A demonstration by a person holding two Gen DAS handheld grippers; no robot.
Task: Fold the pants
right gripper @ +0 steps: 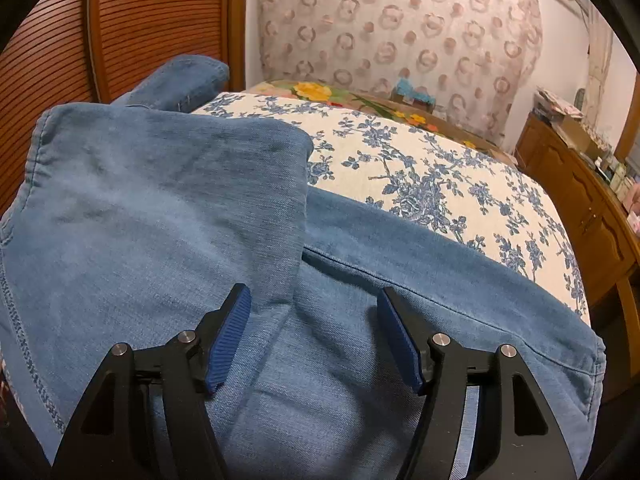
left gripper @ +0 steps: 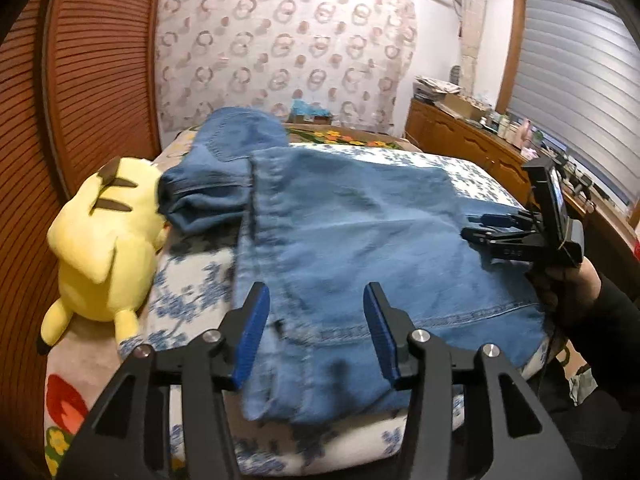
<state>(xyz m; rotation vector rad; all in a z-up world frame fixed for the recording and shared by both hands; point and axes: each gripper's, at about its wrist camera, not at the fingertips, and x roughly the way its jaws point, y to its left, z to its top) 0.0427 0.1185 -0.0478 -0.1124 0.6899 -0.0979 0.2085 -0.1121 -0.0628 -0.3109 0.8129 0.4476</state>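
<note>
Now both grippers, left (left gripper: 316, 304) and right (right gripper: 314, 308), agape, empty, above folded jeans (left gripper: 360, 224).

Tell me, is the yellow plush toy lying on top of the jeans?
No, the yellow plush toy lies on the bed beside the jeans, just left of them in the left wrist view.

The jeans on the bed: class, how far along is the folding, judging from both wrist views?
Done: the jeans lie on the floral bedspread with one layer folded over another. In hand: nothing; left gripper and right gripper both stand open above the denim. Left: a darker end sticks out beside the yellow plush toy, unfolded.
</note>
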